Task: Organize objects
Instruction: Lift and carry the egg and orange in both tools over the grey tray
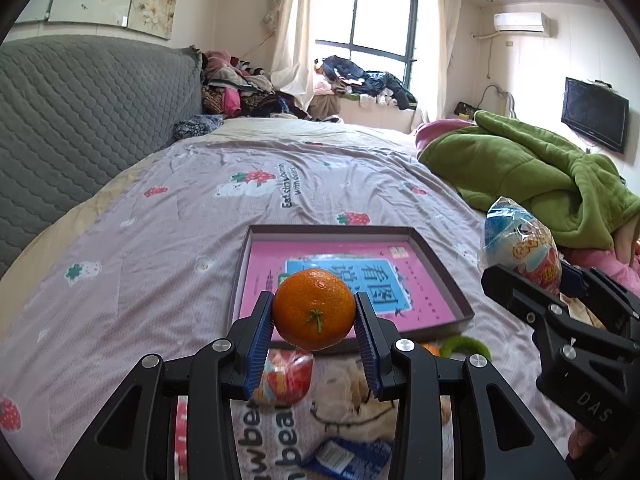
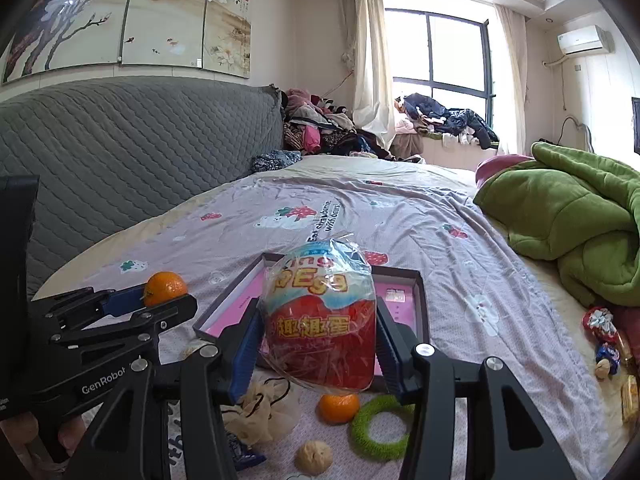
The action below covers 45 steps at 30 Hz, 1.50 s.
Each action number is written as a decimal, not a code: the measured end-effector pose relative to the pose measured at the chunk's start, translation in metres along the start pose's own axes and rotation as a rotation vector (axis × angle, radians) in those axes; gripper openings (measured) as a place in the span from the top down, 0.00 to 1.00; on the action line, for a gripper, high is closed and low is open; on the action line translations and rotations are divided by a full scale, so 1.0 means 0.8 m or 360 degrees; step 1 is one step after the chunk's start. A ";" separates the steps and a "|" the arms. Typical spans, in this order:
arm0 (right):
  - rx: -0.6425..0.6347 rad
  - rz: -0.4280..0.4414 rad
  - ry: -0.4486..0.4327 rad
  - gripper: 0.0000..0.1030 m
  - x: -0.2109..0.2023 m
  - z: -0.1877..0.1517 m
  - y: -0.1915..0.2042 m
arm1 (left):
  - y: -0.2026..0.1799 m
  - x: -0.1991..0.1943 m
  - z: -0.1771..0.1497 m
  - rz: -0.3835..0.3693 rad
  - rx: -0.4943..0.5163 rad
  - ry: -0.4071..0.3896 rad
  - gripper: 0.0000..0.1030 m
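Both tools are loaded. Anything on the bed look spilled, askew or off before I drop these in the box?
Nothing looks spilled or damaged. The box sits flat on the bedspread. A second orange, green ring and walnut lie loose in front of it, unsorted.

Tray's (image 2: 420, 300) middle behind egg (image 2: 320, 320)

Behind the bed (image 1: 200, 216) you see a grey quilted headboard (image 1: 80, 120) and flower paintings (image 2: 132, 20). A green blanket (image 1: 532, 176) lies crumpled on your right. Clothes (image 1: 240, 88) are piled near the window (image 1: 372, 24), where a television (image 1: 595, 119) hangs.
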State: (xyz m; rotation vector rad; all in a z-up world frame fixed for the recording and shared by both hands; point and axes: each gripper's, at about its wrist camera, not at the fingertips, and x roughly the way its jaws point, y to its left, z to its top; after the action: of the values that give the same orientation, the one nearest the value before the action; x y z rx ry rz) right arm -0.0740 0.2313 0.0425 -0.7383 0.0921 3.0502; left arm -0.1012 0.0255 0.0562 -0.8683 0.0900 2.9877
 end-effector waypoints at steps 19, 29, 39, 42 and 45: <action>-0.0070 -0.0005 -0.0117 0.50 0.034 0.048 -0.030 | 0.000 0.060 0.069 0.0056 0.0031 -0.0062 0.61; -0.0036 0.0001 0.0017 0.50 0.086 0.037 -0.046 | -0.005 0.119 0.057 0.0022 0.0044 0.0091 0.61; -0.0019 0.0030 0.0217 0.50 0.142 0.004 -0.050 | -0.002 0.172 0.029 0.0004 0.0038 0.0302 0.61; -0.0007 0.0037 0.0278 0.50 0.155 -0.006 -0.051 | -0.003 0.183 0.024 -0.0003 0.0055 0.0353 0.61; 0.0011 0.0035 0.0333 0.50 0.167 -0.015 -0.052 | -0.004 0.196 0.019 -0.0008 0.0069 0.0403 0.61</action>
State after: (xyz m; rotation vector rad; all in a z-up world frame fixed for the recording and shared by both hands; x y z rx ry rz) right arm -0.1868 0.2705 -0.0319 -1.0602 0.1110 2.9806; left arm -0.2415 0.0311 -0.0150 -1.2343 0.1570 2.8428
